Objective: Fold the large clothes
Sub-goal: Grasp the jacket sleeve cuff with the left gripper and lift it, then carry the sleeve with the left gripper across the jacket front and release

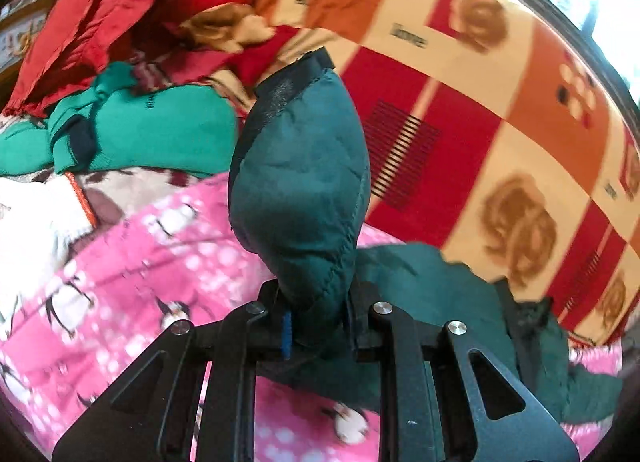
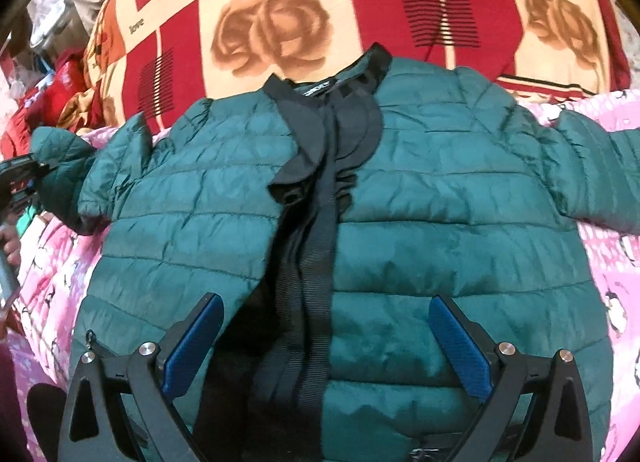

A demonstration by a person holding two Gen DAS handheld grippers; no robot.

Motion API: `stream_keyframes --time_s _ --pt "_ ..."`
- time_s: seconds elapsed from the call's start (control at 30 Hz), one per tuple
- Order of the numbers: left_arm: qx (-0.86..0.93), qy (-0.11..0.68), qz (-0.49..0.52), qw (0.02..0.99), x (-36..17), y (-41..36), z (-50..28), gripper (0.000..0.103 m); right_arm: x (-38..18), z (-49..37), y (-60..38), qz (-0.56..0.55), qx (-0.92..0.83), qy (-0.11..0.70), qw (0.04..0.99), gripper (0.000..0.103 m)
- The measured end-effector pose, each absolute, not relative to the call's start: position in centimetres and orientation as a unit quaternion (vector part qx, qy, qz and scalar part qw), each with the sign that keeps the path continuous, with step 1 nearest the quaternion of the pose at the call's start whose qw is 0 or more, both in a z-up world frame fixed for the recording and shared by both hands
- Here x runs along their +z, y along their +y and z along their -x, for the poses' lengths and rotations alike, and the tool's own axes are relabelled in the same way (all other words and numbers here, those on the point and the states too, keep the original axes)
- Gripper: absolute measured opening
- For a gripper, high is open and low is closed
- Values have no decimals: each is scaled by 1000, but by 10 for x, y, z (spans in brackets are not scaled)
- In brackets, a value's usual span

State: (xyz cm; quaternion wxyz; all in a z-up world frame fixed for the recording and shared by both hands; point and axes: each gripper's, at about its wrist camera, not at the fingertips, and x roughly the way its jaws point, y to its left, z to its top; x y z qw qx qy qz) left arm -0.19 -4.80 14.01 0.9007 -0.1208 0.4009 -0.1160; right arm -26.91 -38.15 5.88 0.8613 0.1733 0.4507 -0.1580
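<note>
A dark teal quilted jacket [image 2: 440, 190] with a black collar and zip band lies front-up on the bed. My right gripper [image 2: 326, 314] hovers open over its lower front, blue pads [image 2: 460, 346] spread either side of the zip. In the left wrist view, my left gripper [image 1: 316, 302] is shut on the jacket's left sleeve [image 1: 298, 182], whose cuff end stands up beyond the fingers. The rest of the jacket [image 1: 420, 286] trails off to the right. From the right wrist view, the left gripper [image 2: 20, 178] shows at the far left edge, holding that raised sleeve [image 2: 60, 146].
A pink penguin-print blanket [image 1: 160, 262] lies under the jacket. Behind it is a red, orange and cream rose-patterned blanket [image 1: 480, 102]. A heap of clothes lies at the left: a green sweater [image 1: 160, 130], a red garment [image 1: 80, 22], something white [image 1: 32, 214]. A person's hand [image 2: 10, 246] grips the left tool.
</note>
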Motion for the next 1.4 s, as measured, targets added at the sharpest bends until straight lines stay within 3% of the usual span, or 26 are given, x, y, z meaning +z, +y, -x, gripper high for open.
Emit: stream_keyframes --time_s 0.7,1.4 --pt "-264 381 7 886 182 -208 117 16 75 308 -408 -158 -194 442 861 102" --pt "-338 440 -39 831 128 -326 150 16 73 333 -454 -179 -235 437 849 102"
